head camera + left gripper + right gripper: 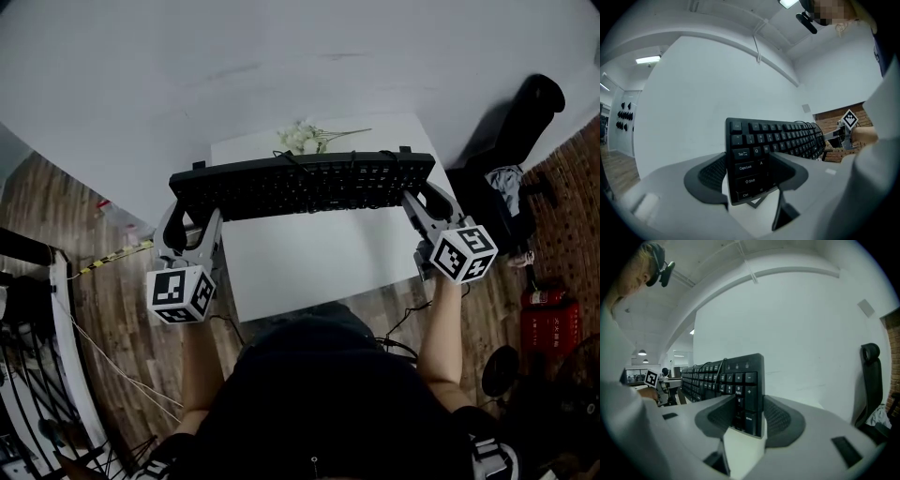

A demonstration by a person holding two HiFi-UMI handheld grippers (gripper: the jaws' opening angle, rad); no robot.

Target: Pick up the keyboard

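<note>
Left gripper [750, 172] pinches the keyboard [759, 145] at its Ctrl-and-Shift end, one jaw on the key face and the other behind, on the underside. Right gripper [750, 418] clamps the opposite end the same way, at the number pad, with a jaw on each face. The keyboard spans the gap between the two grippers, running straight out sideways from each pair of jaws, held in the air above the table [319, 258]. Beyond it, further from the person, flowers [302, 138] lie on the table.
</note>
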